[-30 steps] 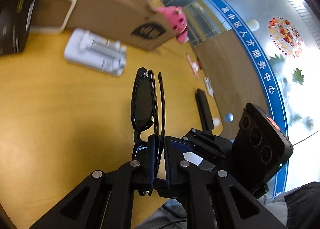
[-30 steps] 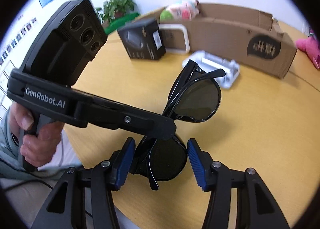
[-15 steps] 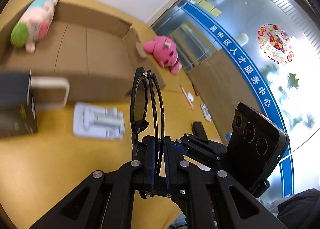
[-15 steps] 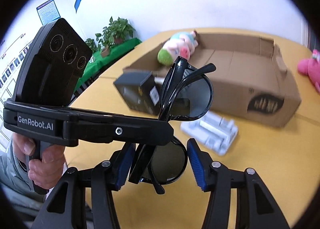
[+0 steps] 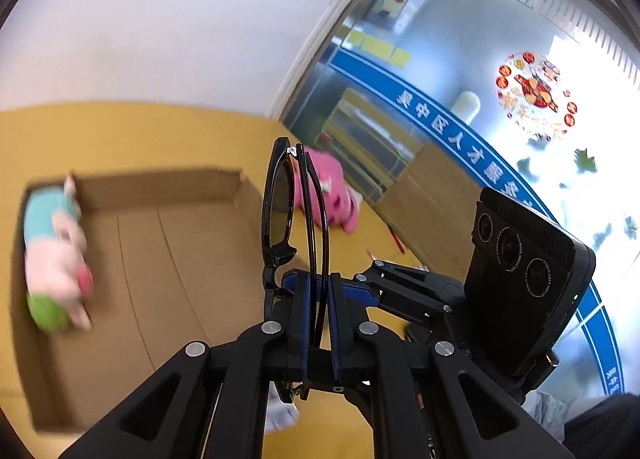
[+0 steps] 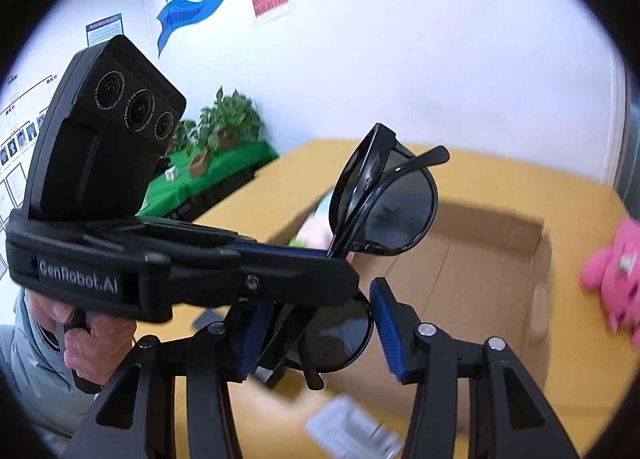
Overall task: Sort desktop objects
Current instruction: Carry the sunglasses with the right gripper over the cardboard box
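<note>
**Ana:** Left wrist view first: what is the left claw (image 5: pixel 318 323) doing?

**Ben:** Its blue pads are pressed together on the folded sunglasses (image 5: pixel 294 219). The glasses stand edge-on, rising straight out of the claw, one dark lens toward the left.

**Ana:** And where are they, relative to the rest?

**Ben:** Held up in the air above the yellow tabletop (image 5: pixel 120 131), in front of the open cardboard box (image 5: pixel 160 243). A pastel plush toy (image 5: pixel 54 255) lies at the box's left end. A pink plush (image 5: pixel 336 195) lies on the tabletop just outside the box's right end, partly hidden by the frames.

**Ana:** What does the right wrist view add?

**Ben:** The left claw (image 6: pixel 336 255) crosses from the left, gripped by a hand (image 6: pixel 80 339), with the sunglasses (image 6: pixel 384 203) sticking up from its tip. The lower lens hangs between the pads of the right claw (image 6: pixel 318 331).

**Ana:** Is the right claw gripping that lens?

**Ben:** Its jaws are closing. The left pad looks close against the frame, the right pad stands clear of the lens, so no pinch. Below, the cardboard box (image 6: pixel 480 259) and pink plush (image 6: pixel 616 271) blur.
</note>
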Tool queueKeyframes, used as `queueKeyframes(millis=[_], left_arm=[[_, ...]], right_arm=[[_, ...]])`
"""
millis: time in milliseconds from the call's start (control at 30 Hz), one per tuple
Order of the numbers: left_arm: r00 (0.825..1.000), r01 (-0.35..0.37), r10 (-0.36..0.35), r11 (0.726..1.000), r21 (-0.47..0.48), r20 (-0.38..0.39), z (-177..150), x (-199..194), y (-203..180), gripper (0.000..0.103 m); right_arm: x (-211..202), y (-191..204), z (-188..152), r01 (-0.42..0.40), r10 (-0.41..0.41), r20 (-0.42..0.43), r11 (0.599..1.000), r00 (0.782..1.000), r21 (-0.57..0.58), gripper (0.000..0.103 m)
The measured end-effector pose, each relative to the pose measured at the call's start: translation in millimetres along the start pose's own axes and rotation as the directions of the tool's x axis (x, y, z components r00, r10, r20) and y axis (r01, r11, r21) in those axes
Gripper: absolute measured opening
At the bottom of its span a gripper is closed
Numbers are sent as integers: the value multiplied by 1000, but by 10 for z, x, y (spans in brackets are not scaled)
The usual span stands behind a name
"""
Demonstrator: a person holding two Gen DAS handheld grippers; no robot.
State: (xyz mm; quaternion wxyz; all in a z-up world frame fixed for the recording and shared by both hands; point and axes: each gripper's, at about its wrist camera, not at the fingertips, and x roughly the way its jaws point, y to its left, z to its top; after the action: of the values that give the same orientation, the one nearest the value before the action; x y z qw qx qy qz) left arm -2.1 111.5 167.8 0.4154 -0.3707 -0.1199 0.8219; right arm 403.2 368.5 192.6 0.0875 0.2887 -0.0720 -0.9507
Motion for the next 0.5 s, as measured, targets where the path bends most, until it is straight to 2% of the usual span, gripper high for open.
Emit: queueKeyframes(millis=[267,500], left_arm=[[999,-25,25,1000,-5,29,749,39,320,6],[999,-30,31,998,-56,19,1123,219,726,6]], right_arm=[[323,-269,678,-24,25,6,999,1000,-25,48],[734,-506,1001,-42,42,-30,999,999,-22,48]])
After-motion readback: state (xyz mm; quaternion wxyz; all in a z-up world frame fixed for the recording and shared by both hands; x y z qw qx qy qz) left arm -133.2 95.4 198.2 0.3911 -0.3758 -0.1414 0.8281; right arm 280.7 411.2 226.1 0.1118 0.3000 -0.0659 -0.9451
